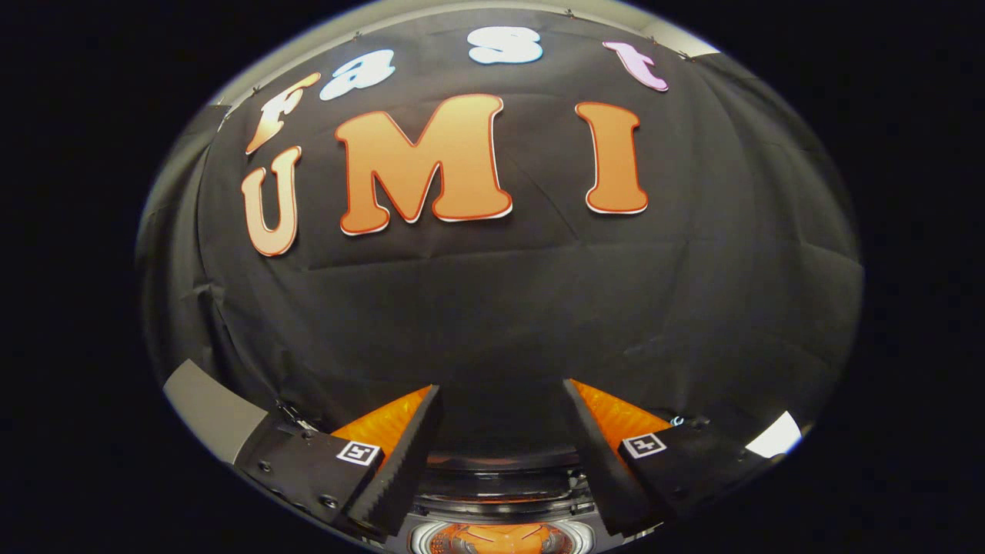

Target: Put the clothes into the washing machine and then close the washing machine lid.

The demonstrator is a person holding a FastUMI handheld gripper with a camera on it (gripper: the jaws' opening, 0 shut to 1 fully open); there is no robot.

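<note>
So the tool [500,431] has its fingers spread wide apart with nothing between them, pointed at the black cloth wall [500,308], which is matte and creased. Low in the frame, below and between the fingers, you can see a bit of the washing machine [504,492]: a round, glossy rim with something orange down inside it, can't tell what. Clothes should be light and floppy, so I'd pinch a bunched fold. The lid's probably rigid, so just push its edge.

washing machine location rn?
In the gripper view, the dark round-topped washing machine sits low between the open gripper's fingers, in front of the black cloth wall.
</note>
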